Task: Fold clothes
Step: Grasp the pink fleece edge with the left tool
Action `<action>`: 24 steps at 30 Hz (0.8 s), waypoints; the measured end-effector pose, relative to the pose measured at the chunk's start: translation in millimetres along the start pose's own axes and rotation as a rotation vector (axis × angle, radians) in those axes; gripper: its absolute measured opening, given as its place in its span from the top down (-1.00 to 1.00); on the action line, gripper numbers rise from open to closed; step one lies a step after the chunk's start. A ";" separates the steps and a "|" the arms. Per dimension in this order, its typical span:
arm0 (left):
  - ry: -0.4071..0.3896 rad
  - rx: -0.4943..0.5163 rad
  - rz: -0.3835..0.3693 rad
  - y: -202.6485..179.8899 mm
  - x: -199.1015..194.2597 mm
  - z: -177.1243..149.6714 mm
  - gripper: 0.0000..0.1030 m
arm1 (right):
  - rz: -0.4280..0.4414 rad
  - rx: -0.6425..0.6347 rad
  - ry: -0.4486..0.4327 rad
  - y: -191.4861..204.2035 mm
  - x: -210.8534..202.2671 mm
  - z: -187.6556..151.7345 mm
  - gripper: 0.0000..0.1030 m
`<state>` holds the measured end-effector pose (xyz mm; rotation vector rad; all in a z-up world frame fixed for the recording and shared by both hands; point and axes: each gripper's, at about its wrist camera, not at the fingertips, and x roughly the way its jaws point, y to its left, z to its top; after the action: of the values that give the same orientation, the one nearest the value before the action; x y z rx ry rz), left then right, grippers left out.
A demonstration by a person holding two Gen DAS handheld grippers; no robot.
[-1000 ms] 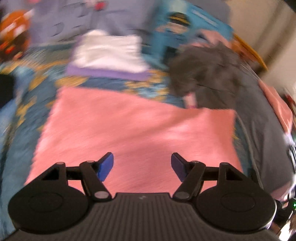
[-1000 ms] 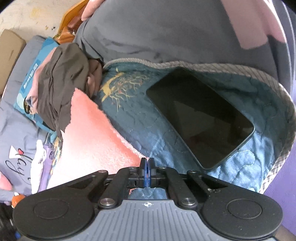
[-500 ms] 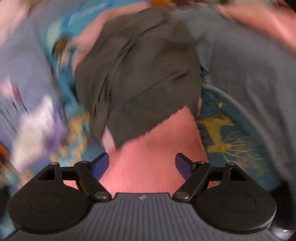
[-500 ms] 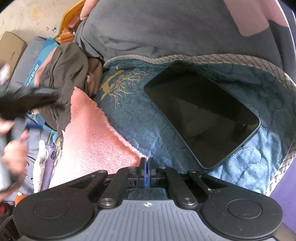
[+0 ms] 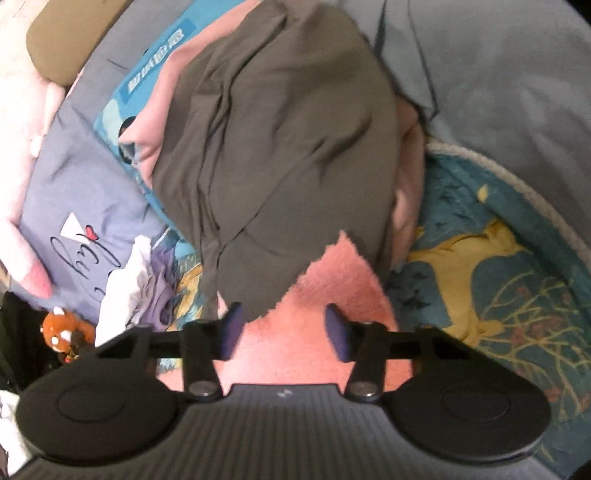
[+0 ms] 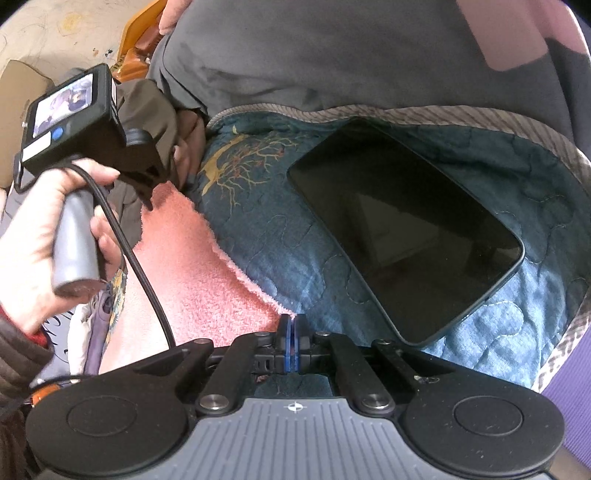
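Pink towel [image 5: 325, 295] corner between closing left hand-held gripper [image 5: 282, 325], right hand-held gripper [image 6: 291, 332] closed.

Bed surface, cluttered, indoor light.
Teal quilted bedspread [image 6: 317, 266] with gold tree-and-deer print and grey striped edging [image 6: 461, 112]; grey blanket [image 6: 332, 51] heaped along its far edge. Lavender pillow [image 5: 85, 206] with script lettering at left, brown cushion [image 5: 70, 40] past it. Beige scuffed wall [image 6: 55, 29] and an orange wooden frame [image 6: 138, 37] top left.
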<state>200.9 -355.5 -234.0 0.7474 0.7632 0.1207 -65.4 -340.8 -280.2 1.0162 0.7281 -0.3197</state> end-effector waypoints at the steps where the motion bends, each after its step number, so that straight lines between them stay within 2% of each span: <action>1: -0.025 -0.004 -0.001 -0.1 -2.1 -3.5 0.17 | -0.001 -0.001 -0.002 0.2 -0.1 -0.4 0.99; 5: -0.127 -0.008 -0.012 -2.5 -12.7 -15.9 0.16 | -0.005 -0.006 -0.009 1.6 0.3 -1.8 0.99; 8: -0.170 0.001 -0.046 -8.6 -24.3 -18.6 -0.15 | -0.006 -0.011 -0.007 1.8 0.3 -1.7 0.99; 12: -0.214 -0.064 -0.101 -6.1 -38.0 -14.5 -0.26 | 0.000 -0.001 0.002 -0.3 0.4 0.5 0.99; 15: -0.190 -0.092 -0.129 -5.3 -37.4 -6.9 -0.36 | -0.004 0.003 0.005 0.7 1.2 1.6 0.99; 19: -0.127 -0.103 -0.113 -10.9 -23.1 2.7 -0.36 | -0.013 0.002 0.011 2.8 1.6 2.7 0.99; 23: -0.087 -0.087 -0.136 -15.9 -8.6 6.5 -0.35 | -0.021 0.001 0.014 3.9 0.6 3.0 0.99; 24: -0.080 -0.085 -0.141 -16.2 -5.7 6.1 -0.27 | -0.025 -0.004 0.013 4.8 0.3 2.8 0.99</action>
<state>198.2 -373.0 -238.3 0.6125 0.7279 -0.0040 -61.4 -340.7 -276.4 1.0070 0.7538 -0.3339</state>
